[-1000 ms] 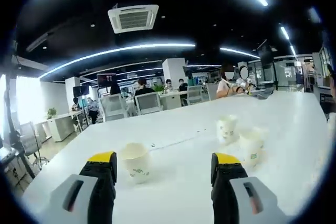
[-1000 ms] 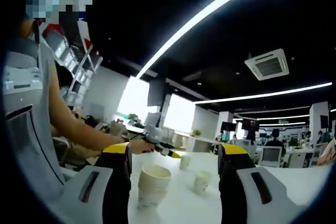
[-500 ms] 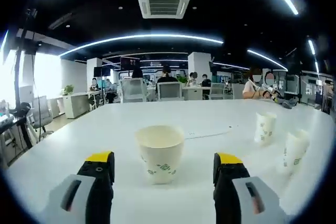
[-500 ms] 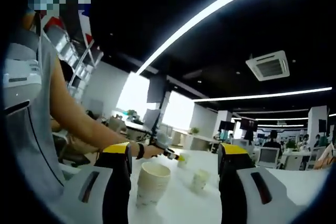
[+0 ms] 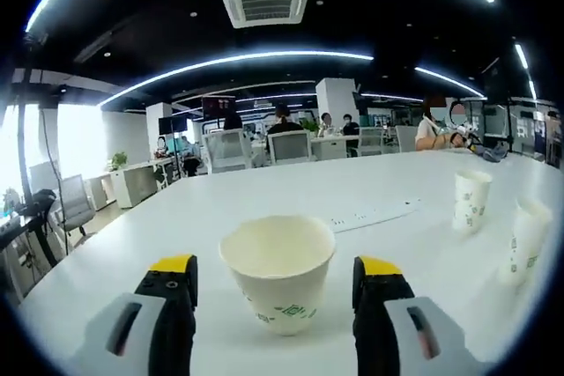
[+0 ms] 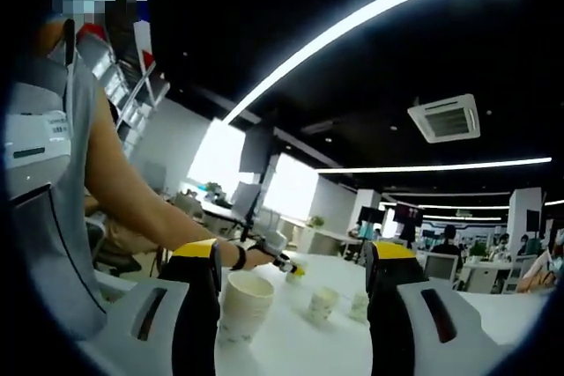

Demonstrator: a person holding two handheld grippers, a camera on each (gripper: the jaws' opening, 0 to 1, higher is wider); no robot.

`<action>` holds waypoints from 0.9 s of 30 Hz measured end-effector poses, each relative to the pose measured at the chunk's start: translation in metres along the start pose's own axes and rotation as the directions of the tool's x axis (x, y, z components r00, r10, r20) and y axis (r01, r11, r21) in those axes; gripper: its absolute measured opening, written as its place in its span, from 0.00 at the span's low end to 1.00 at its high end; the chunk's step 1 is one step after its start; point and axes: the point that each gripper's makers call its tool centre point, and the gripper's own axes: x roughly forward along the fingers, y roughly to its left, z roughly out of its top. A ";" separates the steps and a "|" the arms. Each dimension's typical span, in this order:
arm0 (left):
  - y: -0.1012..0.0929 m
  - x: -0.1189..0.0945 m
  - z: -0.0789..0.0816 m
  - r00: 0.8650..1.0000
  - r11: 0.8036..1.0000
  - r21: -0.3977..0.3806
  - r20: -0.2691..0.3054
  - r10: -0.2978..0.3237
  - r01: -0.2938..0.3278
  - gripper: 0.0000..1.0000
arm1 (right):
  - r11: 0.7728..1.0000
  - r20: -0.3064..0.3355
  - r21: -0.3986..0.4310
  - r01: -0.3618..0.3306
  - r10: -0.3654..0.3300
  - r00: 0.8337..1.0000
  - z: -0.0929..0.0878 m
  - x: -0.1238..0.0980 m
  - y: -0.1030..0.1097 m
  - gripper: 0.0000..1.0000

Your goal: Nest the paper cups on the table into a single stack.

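Now, near cup [image 5: 278,283]: upright on the white table [image 5: 176,226], between the jaws, untouched.
Left gripper [image 5: 275,298]: spread wide either side of that cup.
Right gripper [image 6: 295,283]: spread, nothing pinched.
Cup stack [image 6: 242,305]: near, standing between the right gripper's jaws.
Far cups: two at right [image 5: 469,202], [image 5: 523,239], upright, apart.

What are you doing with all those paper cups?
A person is using two hand-held grippers to gather paper cups on a white table into one stack. The left hand-held gripper is open, with one upright cup sitting between its jaws, not yet gripped. Two more cups stand apart on the right. The right hand-held gripper is open too, with a cup just ahead of it.
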 end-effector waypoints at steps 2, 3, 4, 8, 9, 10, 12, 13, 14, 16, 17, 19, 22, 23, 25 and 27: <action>-0.001 0.003 -0.003 1.000 1.000 -0.005 -0.004 -0.003 0.003 0.72 | 1.000 0.003 0.001 0.012 -0.012 1.000 0.002 -0.001 -0.003 0.70; -0.002 0.005 -0.003 1.000 1.000 -0.007 -0.002 -0.008 0.008 0.71 | 1.000 0.003 -0.001 0.016 -0.016 1.000 0.002 -0.002 -0.003 0.70; -0.003 0.006 -0.004 1.000 1.000 -0.010 0.001 -0.010 0.010 0.70 | 1.000 0.002 -0.007 0.016 -0.016 1.000 0.003 -0.002 -0.003 0.70; -0.002 0.012 -0.008 1.000 1.000 0.005 -0.004 -0.004 0.004 0.65 | 1.000 -0.003 -0.009 0.026 -0.026 1.000 0.000 -0.003 -0.005 0.69; 0.000 0.013 -0.008 1.000 1.000 0.005 -0.007 0.000 0.000 0.64 | 1.000 -0.008 -0.008 0.028 -0.028 1.000 -0.002 -0.001 -0.007 0.69; 0.003 0.014 -0.009 1.000 1.000 -0.009 -0.008 0.005 -0.005 0.64 | 1.000 -0.011 -0.008 0.028 -0.028 1.000 -0.002 -0.001 -0.007 0.69; 0.006 0.014 -0.007 1.000 0.999 -0.038 0.005 0.009 -0.009 0.64 | 1.000 -0.010 -0.009 0.025 -0.025 1.000 -0.003 -0.001 -0.006 0.69; 0.007 0.015 -0.007 1.000 0.999 -0.045 0.009 0.007 -0.007 0.64 | 1.000 -0.011 -0.006 0.025 -0.025 1.000 -0.003 -0.001 -0.006 0.69; 0.006 0.014 -0.006 1.000 0.999 -0.044 0.010 0.007 -0.006 0.63 | 1.000 -0.012 -0.005 0.027 -0.027 1.000 -0.004 0.000 -0.007 0.69; 0.005 0.015 -0.006 1.000 1.000 -0.025 0.014 0.000 0.000 0.59 | 1.000 -0.016 -0.006 0.026 -0.026 1.000 -0.007 0.001 -0.007 0.69; 0.004 0.016 -0.005 1.000 1.000 -0.022 0.019 -0.006 0.007 0.56 | 1.000 -0.022 -0.003 0.025 -0.025 0.999 -0.009 0.002 -0.007 0.69; 0.003 0.017 -0.004 1.000 1.000 -0.025 0.026 -0.011 0.011 0.54 | 1.000 -0.027 -0.006 0.022 -0.023 0.999 -0.010 0.002 -0.006 0.69; 0.002 0.016 -0.002 0.999 1.000 -0.022 0.033 -0.010 0.011 0.54 | 1.000 -0.025 0.000 0.022 -0.022 0.999 -0.012 0.002 -0.006 0.69; 0.001 0.016 -0.002 0.999 1.000 -0.023 0.032 -0.011 0.012 0.54 | 1.000 -0.027 0.000 0.021 -0.021 0.999 -0.013 0.002 -0.006 0.69; 0.001 0.016 -0.001 0.999 1.000 -0.022 0.035 -0.012 0.013 0.53 | 1.000 -0.033 0.000 0.020 -0.020 0.999 -0.013 0.003 -0.006 0.69; -0.001 0.011 0.003 0.999 0.999 -0.029 0.048 -0.015 0.017 0.53 | 1.000 -0.029 -0.002 0.017 -0.017 0.999 -0.012 0.002 -0.006 0.69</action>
